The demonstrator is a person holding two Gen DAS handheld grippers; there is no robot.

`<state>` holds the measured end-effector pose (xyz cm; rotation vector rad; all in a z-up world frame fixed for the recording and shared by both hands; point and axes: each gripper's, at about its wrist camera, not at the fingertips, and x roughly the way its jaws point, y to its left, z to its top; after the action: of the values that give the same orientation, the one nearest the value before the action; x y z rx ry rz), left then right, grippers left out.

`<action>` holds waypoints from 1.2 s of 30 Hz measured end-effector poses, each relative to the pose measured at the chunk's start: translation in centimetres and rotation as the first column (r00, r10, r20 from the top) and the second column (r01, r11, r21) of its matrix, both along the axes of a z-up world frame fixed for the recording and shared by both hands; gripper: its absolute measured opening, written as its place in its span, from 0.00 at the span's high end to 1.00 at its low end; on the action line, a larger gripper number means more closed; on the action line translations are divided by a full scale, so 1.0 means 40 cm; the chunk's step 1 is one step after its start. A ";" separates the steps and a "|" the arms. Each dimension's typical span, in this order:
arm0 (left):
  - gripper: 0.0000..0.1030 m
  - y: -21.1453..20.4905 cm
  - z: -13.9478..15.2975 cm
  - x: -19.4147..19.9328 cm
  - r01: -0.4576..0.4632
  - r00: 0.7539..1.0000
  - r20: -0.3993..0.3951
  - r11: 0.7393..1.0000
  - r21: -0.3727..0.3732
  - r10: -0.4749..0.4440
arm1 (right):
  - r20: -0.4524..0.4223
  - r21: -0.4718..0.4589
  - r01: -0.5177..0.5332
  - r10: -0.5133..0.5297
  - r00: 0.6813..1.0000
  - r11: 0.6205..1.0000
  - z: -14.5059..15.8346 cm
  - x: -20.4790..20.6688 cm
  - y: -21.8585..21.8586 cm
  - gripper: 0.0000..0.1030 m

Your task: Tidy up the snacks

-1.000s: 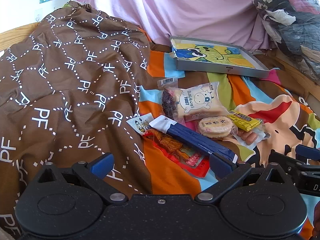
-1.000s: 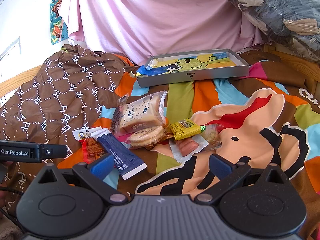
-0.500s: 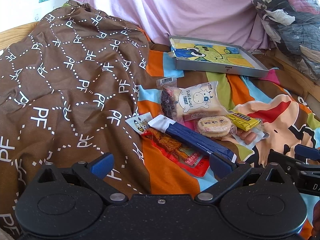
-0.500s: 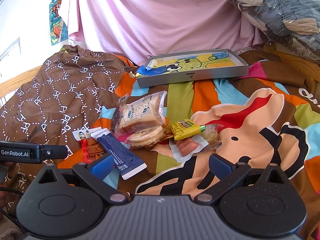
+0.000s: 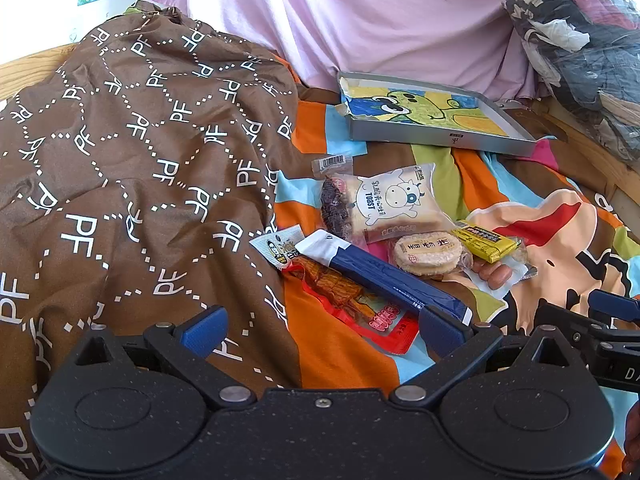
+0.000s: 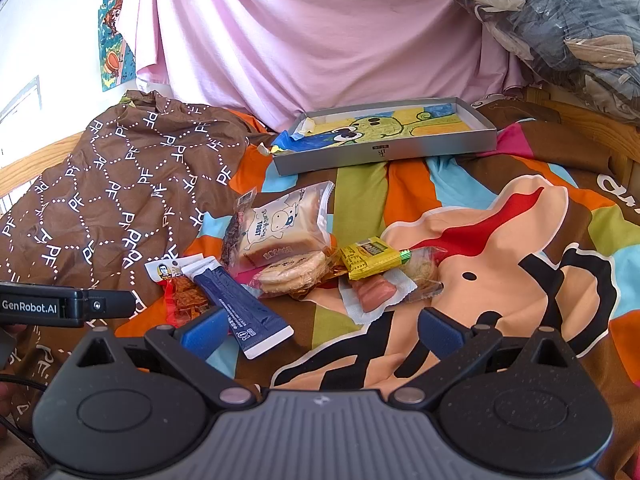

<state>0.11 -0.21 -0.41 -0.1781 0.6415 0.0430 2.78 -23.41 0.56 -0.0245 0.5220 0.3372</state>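
A heap of snacks lies on the colourful bedspread: a toast bread pack point(image 5: 394, 204) point(image 6: 280, 226), a round rice cracker pack point(image 5: 426, 254) point(image 6: 292, 274), a yellow bar point(image 5: 486, 240) point(image 6: 370, 258), a pink sausage point(image 5: 492, 274) point(image 6: 374, 292), a dark blue pouch point(image 5: 384, 280) point(image 6: 236, 310) and a red spicy strip pack point(image 5: 352, 300) point(image 6: 186, 300). Behind them sits a shallow grey box point(image 5: 440, 142) point(image 6: 384, 154) with a cartoon drawing inside. My left gripper point(image 5: 322, 328) stands open just short of the blue pouch. My right gripper point(image 6: 320, 328) is open too, nothing between its fingers.
A brown patterned quilt point(image 5: 132, 168) bulges on the left. A pink sheet point(image 6: 320, 40) hangs at the back. A bag of clothes point(image 5: 580, 48) is piled on the right, over a wooden bed rail point(image 6: 584, 128). The left gripper's body point(image 6: 48, 306) shows at the right view's left edge.
The left wrist view has shifted slightly, so the snacks sit a touch lower and left. Both grippers stay open and no snack has moved.
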 end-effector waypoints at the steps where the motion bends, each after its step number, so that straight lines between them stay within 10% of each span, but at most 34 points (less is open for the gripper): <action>1: 0.02 0.000 0.000 0.000 0.000 1.000 0.000 1.000 0.000 0.000 | 0.000 0.000 0.000 0.000 1.000 1.000 0.000 0.000 0.000 0.00; 21: 0.02 -0.021 0.041 0.051 0.079 0.997 -0.022 0.993 0.091 -0.077 | -0.067 0.000 -0.078 0.078 0.995 0.997 -0.024 0.059 0.022 0.00; 36: 0.04 0.039 -0.019 0.259 0.234 0.951 -0.193 0.970 -0.063 -0.242 | -0.153 -0.168 -0.356 0.332 0.931 0.919 -0.074 0.172 0.145 0.00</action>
<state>10.46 1.33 -1.18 -0.1343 0.8607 -0.1871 9.65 -17.62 -2.39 -0.2893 0.6717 0.6358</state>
